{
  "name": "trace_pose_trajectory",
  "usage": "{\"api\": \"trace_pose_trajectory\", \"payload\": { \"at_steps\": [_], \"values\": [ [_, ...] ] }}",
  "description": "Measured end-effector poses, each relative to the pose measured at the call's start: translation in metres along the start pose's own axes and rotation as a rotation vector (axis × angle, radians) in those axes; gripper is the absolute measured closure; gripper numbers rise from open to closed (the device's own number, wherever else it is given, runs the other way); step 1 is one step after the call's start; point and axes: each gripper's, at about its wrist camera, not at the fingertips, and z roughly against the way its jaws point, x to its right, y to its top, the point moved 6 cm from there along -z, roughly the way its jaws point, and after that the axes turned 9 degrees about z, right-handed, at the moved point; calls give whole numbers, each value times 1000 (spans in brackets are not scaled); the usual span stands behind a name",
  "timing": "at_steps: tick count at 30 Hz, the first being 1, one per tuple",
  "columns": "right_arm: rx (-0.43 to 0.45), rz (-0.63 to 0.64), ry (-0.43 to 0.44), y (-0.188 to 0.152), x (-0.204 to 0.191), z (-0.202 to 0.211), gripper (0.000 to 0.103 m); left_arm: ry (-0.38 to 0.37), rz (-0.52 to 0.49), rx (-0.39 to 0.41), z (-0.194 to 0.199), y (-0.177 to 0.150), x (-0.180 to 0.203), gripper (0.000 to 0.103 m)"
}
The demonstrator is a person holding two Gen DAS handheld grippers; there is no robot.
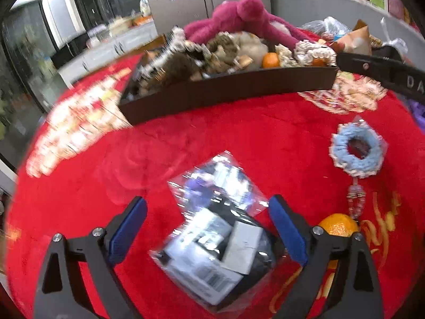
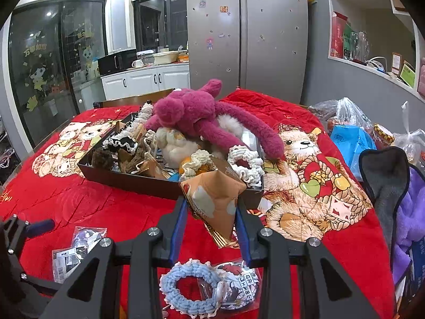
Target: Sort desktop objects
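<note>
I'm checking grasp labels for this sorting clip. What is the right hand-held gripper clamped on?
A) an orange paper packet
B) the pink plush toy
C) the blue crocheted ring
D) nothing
A: in the right wrist view the right hand-held gripper has both blue pads pressed against the orange paper packet, held up in front of the dark tray; the blue crocheted ring lies below on the red cloth.

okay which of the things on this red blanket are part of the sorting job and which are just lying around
Part of the job:
dark tray, already heaped
orange packet, gripped in the right tool
clear plastic packets, between the open left tool fingers
blue crochet ring
orange

Lying about:
plastic bags
purple cloth
fridge
</note>
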Motion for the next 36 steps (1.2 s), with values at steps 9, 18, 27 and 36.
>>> {"api": "trace_pose_trajectory", "payload": {
  "at_steps": [9,18,27,36],
  "values": [
    [-9,21,15,-1,-9,-2,68,-72,62,-31,-11,-4,-2,3],
    [-15,13,22,-3,-8,-3,68,-90,45,-16,-8,-3,2,13],
    [-8,23,25,-2,-11,-2,68,-132,-31,16,2,-6,21,45],
    [-9,26,25,-2,-12,-2,68,-131,-29,14,3,-6,20,46]
  ]
}}
